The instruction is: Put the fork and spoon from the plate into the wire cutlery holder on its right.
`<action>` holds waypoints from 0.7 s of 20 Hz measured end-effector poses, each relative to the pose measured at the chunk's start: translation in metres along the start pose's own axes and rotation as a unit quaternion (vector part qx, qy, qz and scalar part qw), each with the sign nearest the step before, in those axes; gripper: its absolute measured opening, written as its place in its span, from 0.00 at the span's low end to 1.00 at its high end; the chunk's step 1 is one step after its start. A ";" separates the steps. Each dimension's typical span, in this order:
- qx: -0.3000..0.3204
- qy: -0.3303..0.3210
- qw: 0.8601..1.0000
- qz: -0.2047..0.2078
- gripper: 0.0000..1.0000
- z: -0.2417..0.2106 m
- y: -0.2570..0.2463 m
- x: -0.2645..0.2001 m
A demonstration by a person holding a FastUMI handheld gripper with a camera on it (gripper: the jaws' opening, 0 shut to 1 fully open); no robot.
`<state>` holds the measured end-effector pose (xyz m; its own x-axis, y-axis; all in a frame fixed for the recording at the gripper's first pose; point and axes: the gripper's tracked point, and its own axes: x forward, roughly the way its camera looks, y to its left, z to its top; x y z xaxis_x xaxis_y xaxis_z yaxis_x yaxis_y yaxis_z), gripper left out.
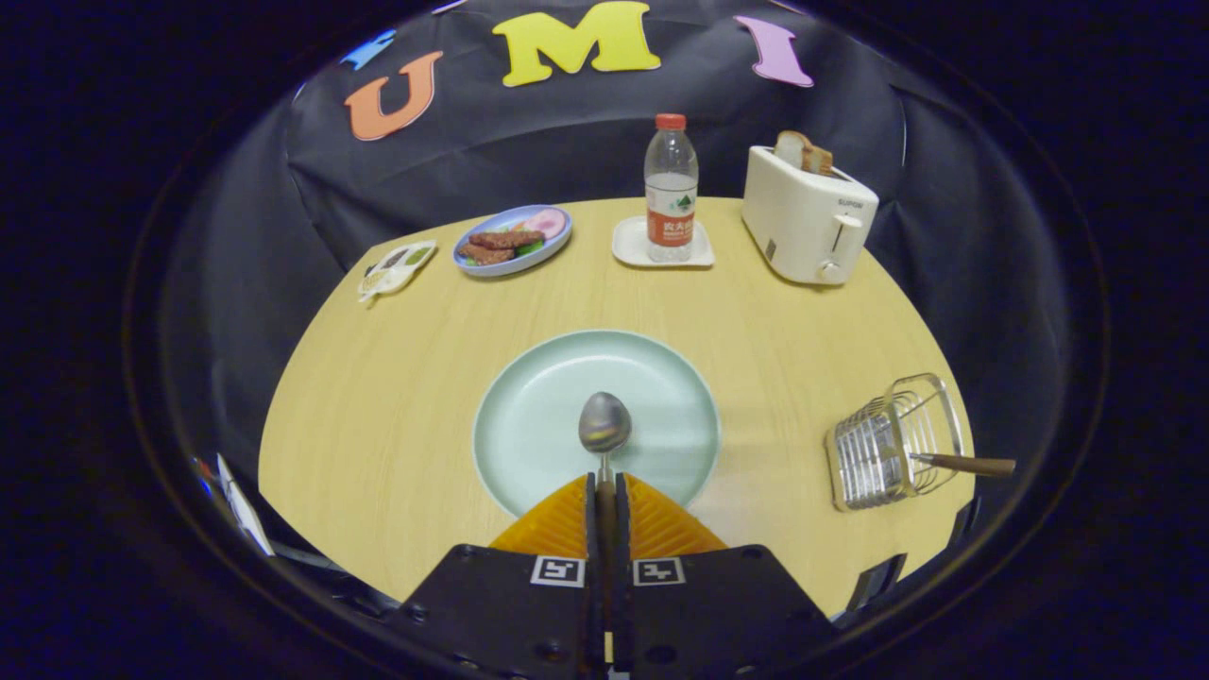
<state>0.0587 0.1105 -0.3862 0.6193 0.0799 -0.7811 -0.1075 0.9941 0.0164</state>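
Glossy metal spoon (pixel 604 421), matt wood-grain table (pixel 378 397).

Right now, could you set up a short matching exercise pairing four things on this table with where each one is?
Things:
1. spoon
2. water bottle
3. bread slice
4. wooden-handled utensil

Places:
A. sticking out of the toaster
B. resting in the wire cutlery holder
C. clamped in the gripper, bowl over the green plate
D. standing on a small white tray

Pairs: 1-C, 2-D, 3-A, 4-B
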 end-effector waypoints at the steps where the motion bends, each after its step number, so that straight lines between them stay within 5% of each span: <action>1: 0.001 -0.004 1.000 -0.002 0.04 0.003 -0.009 -0.006; 14: 0.000 -0.055 0.998 -0.030 0.04 0.018 -0.125 -0.069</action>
<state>0.0433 -0.0183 -0.3228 0.7069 0.0273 -0.7068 -0.0668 0.9974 -0.0283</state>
